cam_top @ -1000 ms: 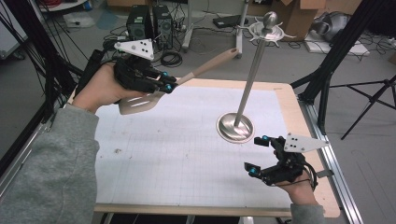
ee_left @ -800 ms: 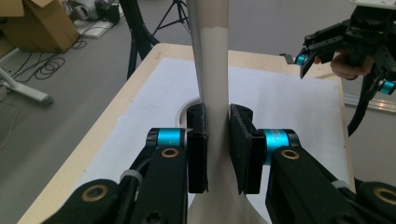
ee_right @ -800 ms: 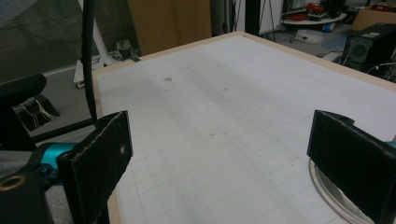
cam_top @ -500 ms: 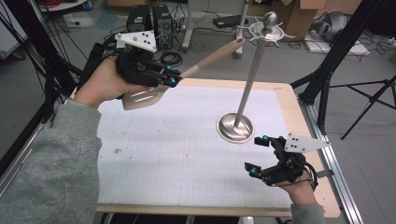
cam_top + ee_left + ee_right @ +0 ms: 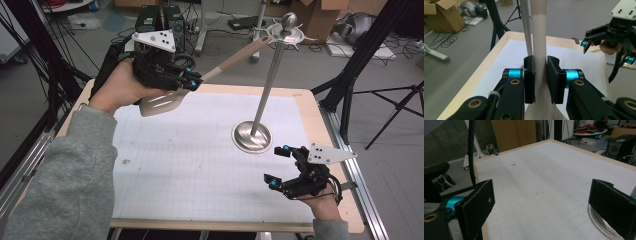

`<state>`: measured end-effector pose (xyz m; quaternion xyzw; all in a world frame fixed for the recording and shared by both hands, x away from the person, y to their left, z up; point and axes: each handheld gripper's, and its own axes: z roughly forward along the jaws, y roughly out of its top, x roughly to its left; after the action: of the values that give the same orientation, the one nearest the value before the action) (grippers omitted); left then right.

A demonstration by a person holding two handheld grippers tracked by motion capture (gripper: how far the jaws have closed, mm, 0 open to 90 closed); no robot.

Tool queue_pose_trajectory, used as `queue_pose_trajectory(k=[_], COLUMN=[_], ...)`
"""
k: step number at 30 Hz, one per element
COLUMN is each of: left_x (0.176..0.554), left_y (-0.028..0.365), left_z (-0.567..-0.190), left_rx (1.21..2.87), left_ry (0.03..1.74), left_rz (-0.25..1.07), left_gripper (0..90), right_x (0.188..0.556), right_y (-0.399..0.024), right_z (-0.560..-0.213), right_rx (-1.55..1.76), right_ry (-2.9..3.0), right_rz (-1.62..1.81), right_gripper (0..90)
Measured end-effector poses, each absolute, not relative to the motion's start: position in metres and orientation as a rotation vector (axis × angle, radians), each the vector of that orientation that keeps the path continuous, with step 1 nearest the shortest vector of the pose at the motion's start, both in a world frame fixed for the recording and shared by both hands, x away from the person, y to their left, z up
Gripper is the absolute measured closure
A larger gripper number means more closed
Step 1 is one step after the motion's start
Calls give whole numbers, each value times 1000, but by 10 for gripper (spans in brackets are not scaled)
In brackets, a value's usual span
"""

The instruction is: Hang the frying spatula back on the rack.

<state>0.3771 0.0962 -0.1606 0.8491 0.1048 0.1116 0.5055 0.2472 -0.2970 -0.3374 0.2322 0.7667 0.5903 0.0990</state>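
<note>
A beige slotted spatula (image 5: 165,102) is held in the air at the table's far left, my left gripper (image 5: 192,80) shut on its handle (image 5: 539,45). The handle slants up to the right, its tip (image 5: 260,42) close to the top of a tall metal stand (image 5: 272,67) with a round base (image 5: 251,137) and hook arms at its head (image 5: 286,31). In the left gripper view the pads (image 5: 530,80) press both sides of the handle, the stand's pole (image 5: 526,27) just behind. My right gripper (image 5: 280,165) rests open near the front right, nothing between its jaws (image 5: 539,205).
A white gridded mat (image 5: 200,165) covers the wooden table (image 5: 320,125). Black tripod legs (image 5: 360,65) stand beside the right edge. Boxes, cables and equipment (image 5: 160,20) lie on the floor beyond the far edge.
My left gripper has lifted the spatula and swung it slightly right, bringing the handle tip nearer the stand's top. The right gripper has stayed put.
</note>
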Motion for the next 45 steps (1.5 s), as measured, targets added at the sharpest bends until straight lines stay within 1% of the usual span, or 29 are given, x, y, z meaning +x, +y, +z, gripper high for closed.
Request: queue_pose_trajectory(k=[19, 39, 45], left_x=[382, 387, 389], left_y=[87, 63, 60], left_z=[-167, -183, -189], left_rx=[2074, 2119, 2113], left_ry=[260, 294, 308], left_rz=[287, 321, 314], left_gripper=[770, 770, 771], right_x=[246, 246, 245], right_y=[-298, -298, -299], right_z=[-337, -337, -337], right_rx=[691, 694, 693], right_ry=[2262, 2260, 2258], right_rz=[1747, 1750, 1749], right_gripper=[57, 57, 57])
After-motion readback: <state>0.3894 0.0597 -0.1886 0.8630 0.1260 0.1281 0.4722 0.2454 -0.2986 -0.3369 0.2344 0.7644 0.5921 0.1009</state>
